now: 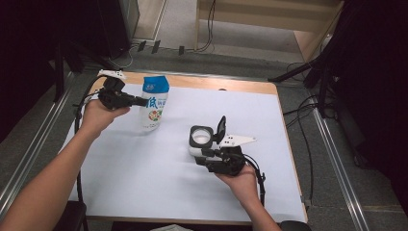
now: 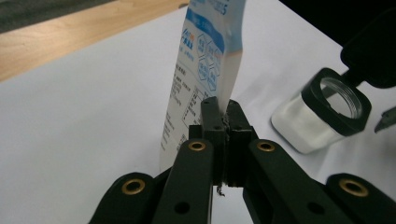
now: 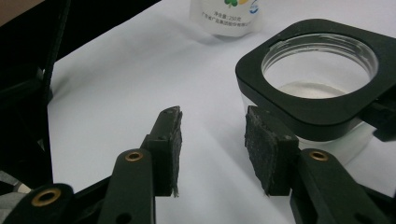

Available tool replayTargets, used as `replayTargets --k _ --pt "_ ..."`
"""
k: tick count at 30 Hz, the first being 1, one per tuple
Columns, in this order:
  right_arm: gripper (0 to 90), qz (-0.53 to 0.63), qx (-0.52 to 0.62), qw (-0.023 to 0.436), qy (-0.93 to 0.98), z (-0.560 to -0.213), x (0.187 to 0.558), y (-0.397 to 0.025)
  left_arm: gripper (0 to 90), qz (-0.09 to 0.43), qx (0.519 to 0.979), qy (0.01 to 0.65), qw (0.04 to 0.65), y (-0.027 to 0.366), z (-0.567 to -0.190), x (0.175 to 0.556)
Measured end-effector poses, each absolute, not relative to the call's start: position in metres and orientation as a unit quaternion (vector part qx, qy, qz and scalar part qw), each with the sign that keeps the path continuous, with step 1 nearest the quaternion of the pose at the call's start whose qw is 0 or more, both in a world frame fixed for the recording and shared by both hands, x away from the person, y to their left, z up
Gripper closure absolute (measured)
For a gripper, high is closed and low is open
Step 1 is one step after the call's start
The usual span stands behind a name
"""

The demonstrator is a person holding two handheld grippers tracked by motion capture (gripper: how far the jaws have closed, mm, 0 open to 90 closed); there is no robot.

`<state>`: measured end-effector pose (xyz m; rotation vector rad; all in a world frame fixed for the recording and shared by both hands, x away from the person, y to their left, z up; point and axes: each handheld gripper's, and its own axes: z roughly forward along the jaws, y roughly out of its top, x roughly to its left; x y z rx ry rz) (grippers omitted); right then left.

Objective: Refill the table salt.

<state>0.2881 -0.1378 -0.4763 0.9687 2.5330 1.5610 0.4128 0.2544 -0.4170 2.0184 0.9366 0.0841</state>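
1. The bag (image 1: 155, 103) is white with a blue top, blue lettering and a small multicoloured picture on its front.
2. The jar (image 1: 199, 141) is clear with a black collar and a black flip lid; white powder lies inside.
3. The table (image 1: 144, 163) is white with a light wooden edge.
4. Both grippers are black, with brass-coloured rivets.

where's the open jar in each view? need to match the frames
High view: the jar sits right of centre on the white sheet, lid flipped up, just ahead of the right gripper.
Left gripper view: at the right edge, beyond the pinched pouch.
Right gripper view: upper right, beside the right-hand pad, jaws open and off it.
Shared landmark: the blue-and-white pouch.
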Motion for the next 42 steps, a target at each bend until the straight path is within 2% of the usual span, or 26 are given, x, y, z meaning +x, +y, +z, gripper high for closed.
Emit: replayTargets --k 16,27,35,42 --pt "57.5 0.489 0.328 0.025 0.808 -0.475 0.289 -0.158 89.9 0.026 0.802 0.395 0.448 0.274 -0.431 0.396" --pt "62.4 0.487 0.345 0.024 0.802 -0.475 0.294 -0.170 88.9 0.022 0.795 0.402 0.454 0.279 -0.435 0.391" --pt "67.2 0.483 0.353 0.023 0.801 -0.473 0.297 -0.173 85.3 0.018 0.790 0.405 0.459 0.282 -0.438 0.388" --pt "67.3 0.481 0.354 0.022 0.802 -0.473 0.298 -0.174 79.4 0.020 0.792 0.404 0.458 0.284 -0.437 0.389"
